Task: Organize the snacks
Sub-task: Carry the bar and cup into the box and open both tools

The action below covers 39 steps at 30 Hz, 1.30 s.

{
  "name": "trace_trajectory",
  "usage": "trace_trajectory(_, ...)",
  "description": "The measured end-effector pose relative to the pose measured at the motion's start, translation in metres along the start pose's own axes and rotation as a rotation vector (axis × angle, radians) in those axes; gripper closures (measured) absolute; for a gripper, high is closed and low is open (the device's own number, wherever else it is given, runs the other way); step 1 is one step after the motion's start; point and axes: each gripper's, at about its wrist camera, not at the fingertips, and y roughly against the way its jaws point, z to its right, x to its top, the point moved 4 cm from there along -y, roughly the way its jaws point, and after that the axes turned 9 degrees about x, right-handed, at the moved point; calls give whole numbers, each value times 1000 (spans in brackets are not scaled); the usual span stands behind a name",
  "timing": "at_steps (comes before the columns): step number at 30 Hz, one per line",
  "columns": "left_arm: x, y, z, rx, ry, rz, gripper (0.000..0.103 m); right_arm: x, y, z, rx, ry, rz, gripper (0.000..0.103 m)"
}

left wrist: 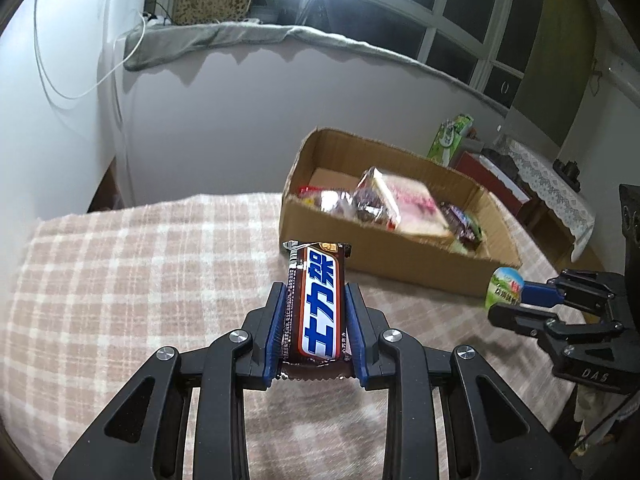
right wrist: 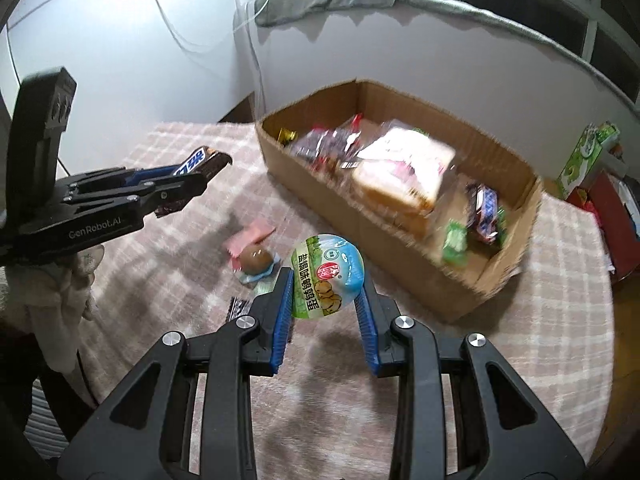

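Note:
My left gripper (left wrist: 316, 292) is shut on a brown chocolate bar (left wrist: 318, 300) with a blue and white label, held above the checked cloth. It also shows in the right wrist view (right wrist: 200, 182) at left, with the bar (right wrist: 200, 162). My right gripper (right wrist: 326, 280) is shut on a round green and blue quail egg packet (right wrist: 326, 274), held above the table. It also shows in the left wrist view (left wrist: 506, 300), with the packet (left wrist: 505, 288). An open cardboard box (right wrist: 400, 240) ahead holds wrapped bread (right wrist: 404, 176) and several snack packets.
On the pink checked tablecloth (right wrist: 168, 264) lie a wrapped brown egg (right wrist: 256, 258), a pink packet (right wrist: 250, 234) and a small dark wrapper (right wrist: 239, 306). A green carton (right wrist: 586, 156) and red boxes stand beyond the table at right. A white wall is behind.

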Motion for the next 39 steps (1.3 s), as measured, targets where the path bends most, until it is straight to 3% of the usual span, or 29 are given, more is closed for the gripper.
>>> trace_trajectory(17, 42, 4, 28, 0, -63, 63, 76, 42, 30, 49, -76, -33, 86, 71)
trace_trajectory(39, 73, -35, 57, -13, -97, 59, 76, 73, 10, 108, -120, -72, 77, 71)
